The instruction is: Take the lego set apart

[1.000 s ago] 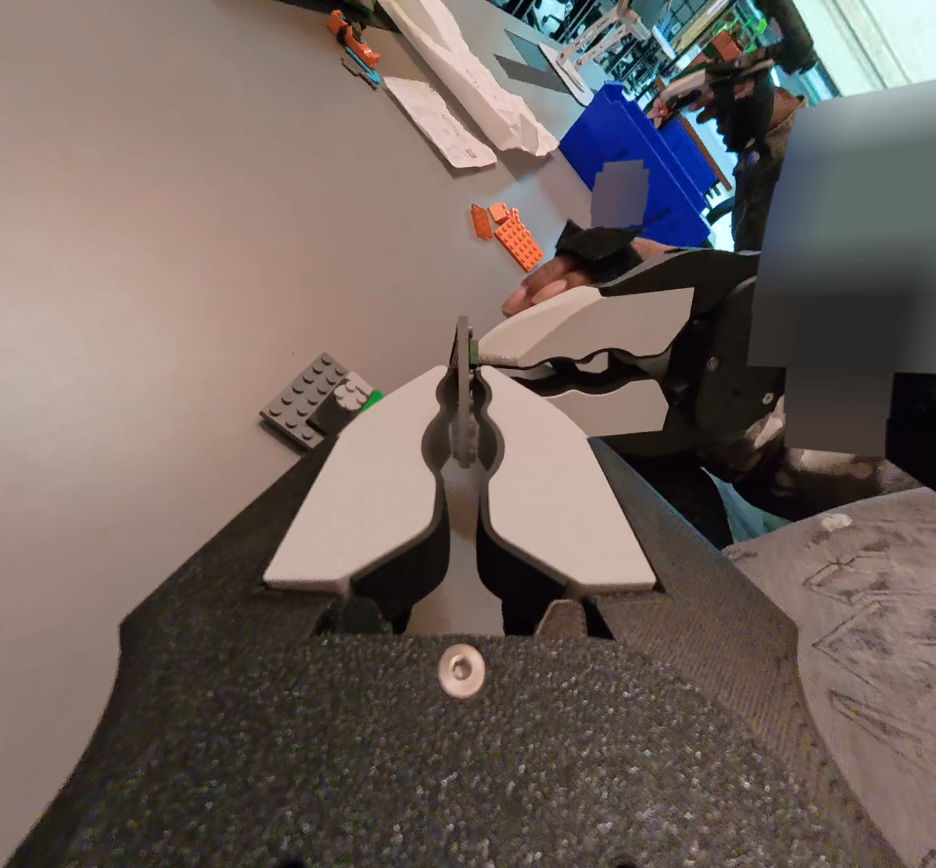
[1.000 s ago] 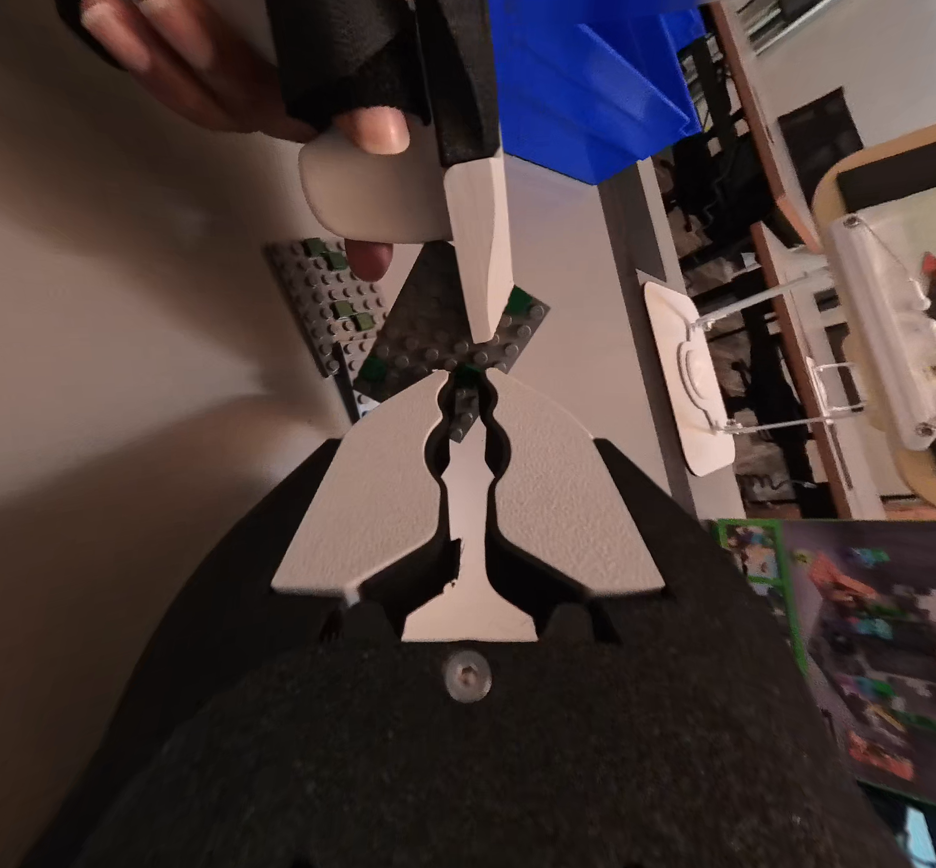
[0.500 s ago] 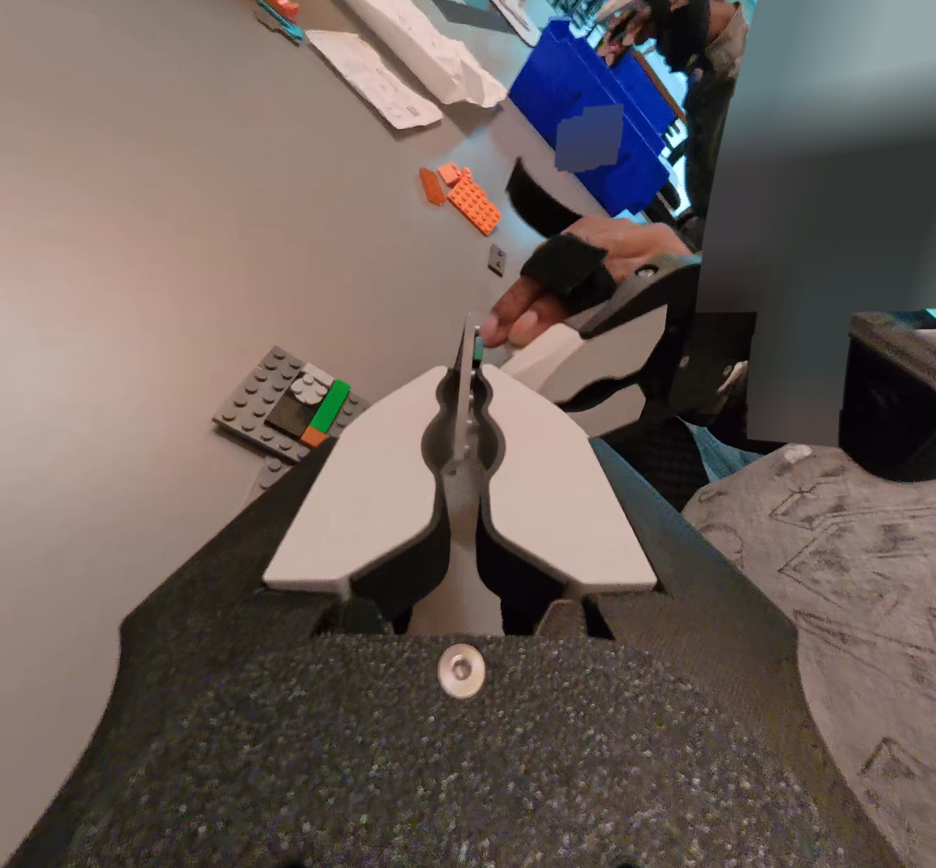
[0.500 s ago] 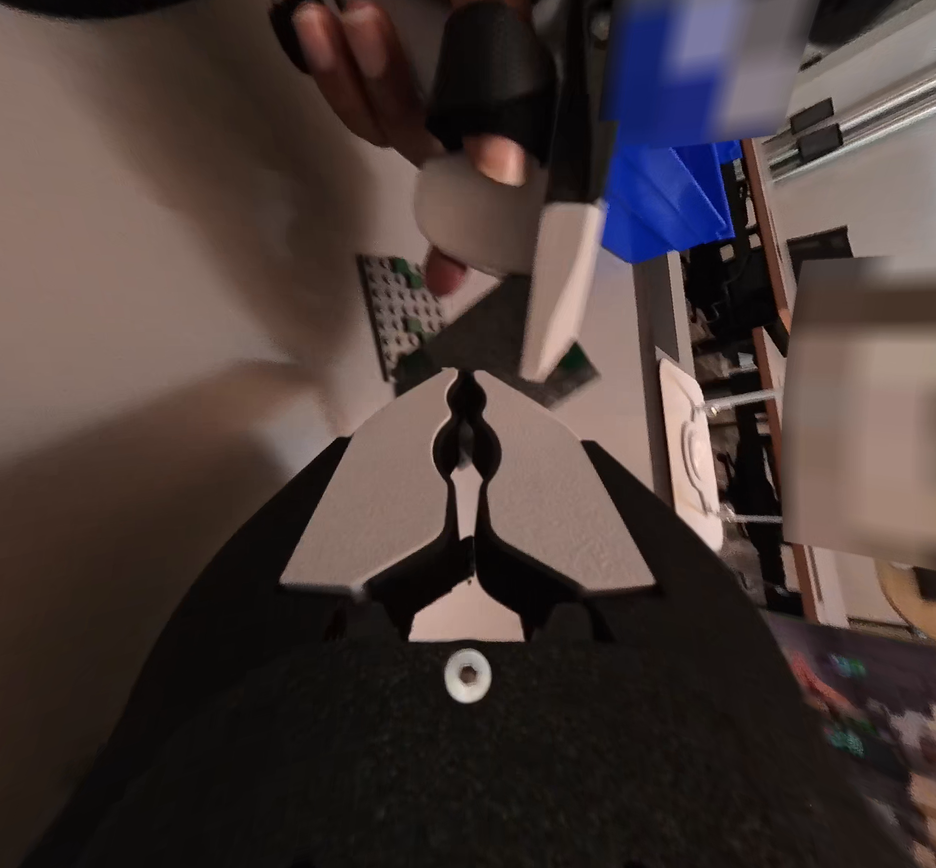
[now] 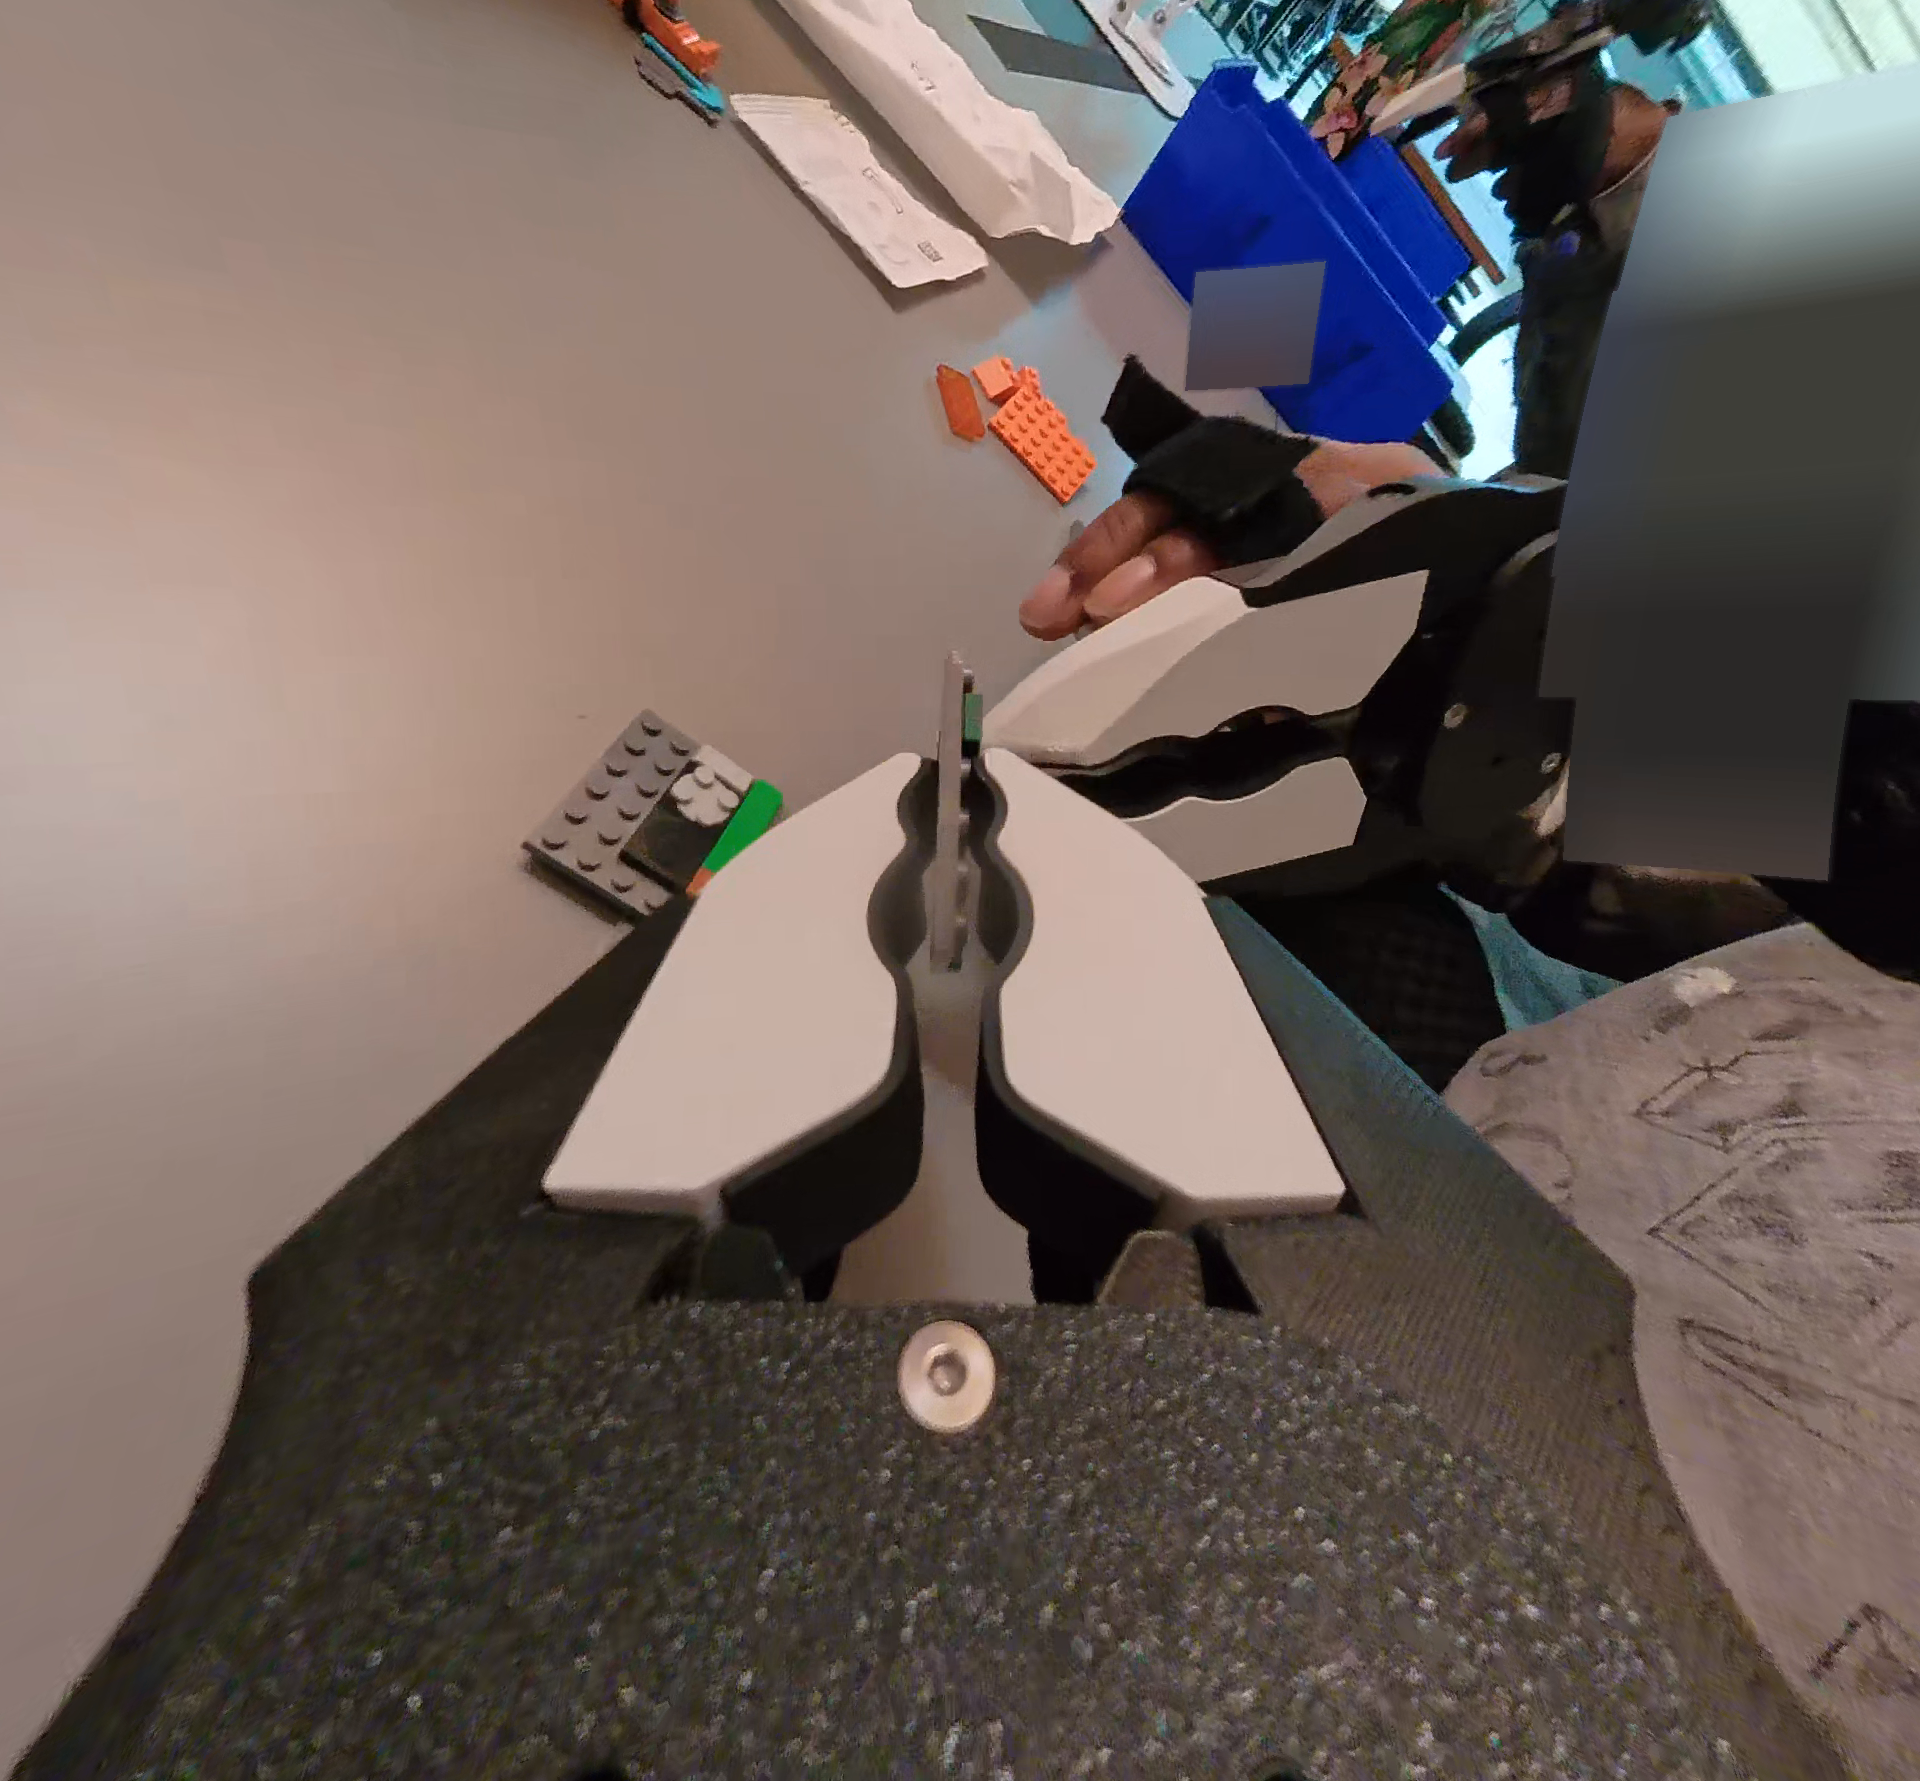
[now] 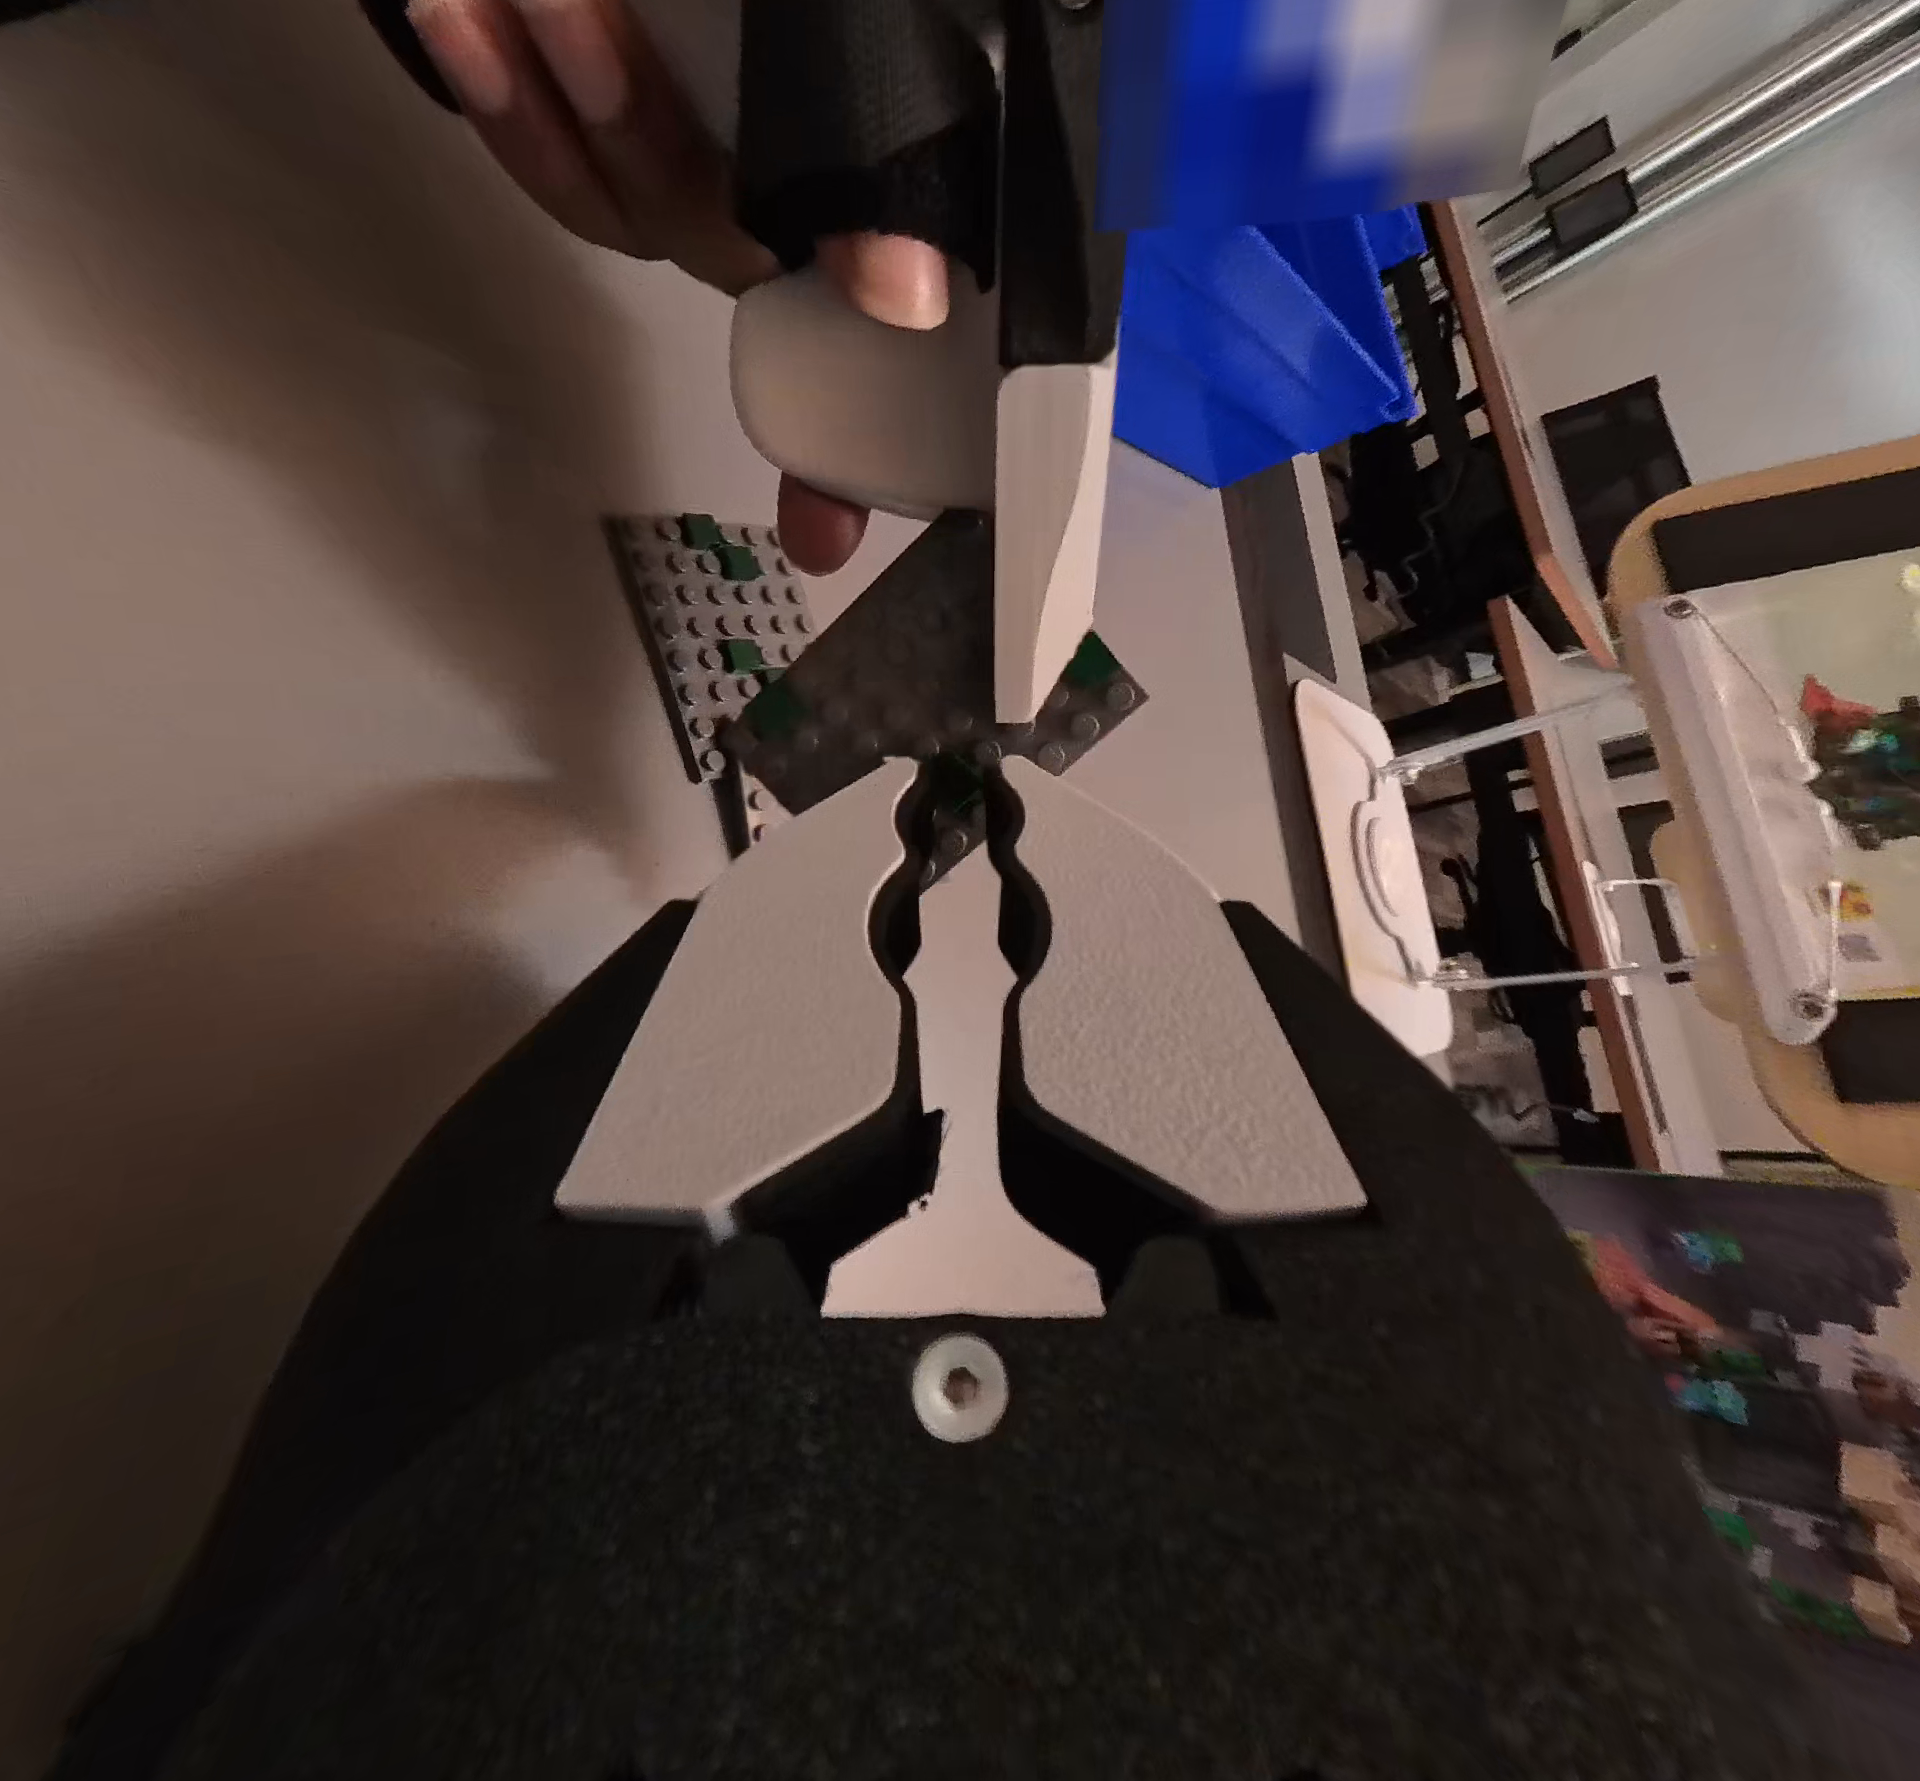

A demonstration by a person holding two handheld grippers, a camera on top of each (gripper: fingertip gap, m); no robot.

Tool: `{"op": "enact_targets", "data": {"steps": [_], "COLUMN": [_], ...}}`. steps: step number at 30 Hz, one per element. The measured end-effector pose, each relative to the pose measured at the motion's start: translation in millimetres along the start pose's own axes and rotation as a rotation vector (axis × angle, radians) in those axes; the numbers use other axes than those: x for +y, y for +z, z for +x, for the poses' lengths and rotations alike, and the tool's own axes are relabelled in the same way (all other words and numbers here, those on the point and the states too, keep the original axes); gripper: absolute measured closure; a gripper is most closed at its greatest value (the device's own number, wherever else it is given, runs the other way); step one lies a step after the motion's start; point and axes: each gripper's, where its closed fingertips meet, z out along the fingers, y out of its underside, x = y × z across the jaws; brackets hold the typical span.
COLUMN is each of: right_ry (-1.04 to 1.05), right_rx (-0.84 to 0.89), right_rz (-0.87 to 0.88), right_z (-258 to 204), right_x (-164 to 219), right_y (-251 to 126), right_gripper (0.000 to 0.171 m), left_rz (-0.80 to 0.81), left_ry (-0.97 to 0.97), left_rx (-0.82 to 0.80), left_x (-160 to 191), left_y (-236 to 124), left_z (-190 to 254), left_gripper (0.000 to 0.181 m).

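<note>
My left gripper (image 5: 954,767) is shut on a dark grey lego plate (image 5: 952,692), held edge-on above the grey table (image 5: 364,381). A small dark green piece (image 5: 972,721) sticks on the plate's right face. In the right wrist view the plate (image 6: 883,682) hangs tilted under one left finger (image 6: 1044,536). My right gripper (image 6: 954,775) is closed on the green piece (image 6: 951,788) at the plate's lower corner. It also shows in the left wrist view (image 5: 1003,739), coming in from the right. Two more green pieces sit on the plate's other corners.
A grey plate with black, green and orange pieces (image 5: 623,801) lies on the table left of my left gripper. A studded grey plate with green pieces (image 6: 707,630) lies behind the held one. Orange pieces (image 5: 1039,443), papers (image 5: 862,183) and blue bins (image 5: 1299,204) lie farther off. Only a small space, under 4 cm, lies between the two pairs of fingers.
Half a second ago my right gripper was fully shut and drawn back from the plate. Now it is back at the plate's corner, closed on the green piece. The left gripper kept its hold.
</note>
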Motion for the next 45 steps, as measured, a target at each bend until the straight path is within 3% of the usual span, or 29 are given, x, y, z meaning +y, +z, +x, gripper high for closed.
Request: {"op": "enact_targets", "data": {"steps": [13,16,21,25,26,29,34,41,45], "right_ry": [0.036,0.061,0.043,0.185,0.234,0.335,0.384,0.786,0.802], "right_rx": [-0.012,-0.018,0.085,0.096,0.086,0.072,0.115,0.112,0.166], "right_rz": [0.069,0.127,0.136,0.159,0.16,0.137,0.106,0.198,0.227], "right_z": [-5,-7,7,18,20,22,26,47,58], "right_x": [-3,-10,-13,-11,-11,-7,-6,-10,-15], "right_y": [1,-1,-6,-8,-7,-3,0,-3,-8], "right_gripper": [0.163,0.171,0.171,0.17,0.16,0.156,0.157,0.161,0.161], "left_rz": [-0.019,-0.014,0.036,0.086,0.1,0.141,0.197,0.364,0.437], "left_ry": [-0.101,-0.114,-0.123,-0.124,-0.123,-0.12,-0.038,0.223,0.341], "left_rx": [0.075,0.114,0.113,0.079,0.072,0.064,-0.018,-0.229,-0.296], "left_x": [4,3,-9,-15,-16,-21,-27,-42,-54], "left_y": [-2,-1,-5,-11,-12,-13,-13,-15,-17], "left_z": [4,10,7,1,-1,1,4,10,19], "left_gripper": [0.173,0.173,0.176,0.176,0.176,0.176,0.176,0.176,0.176]}}
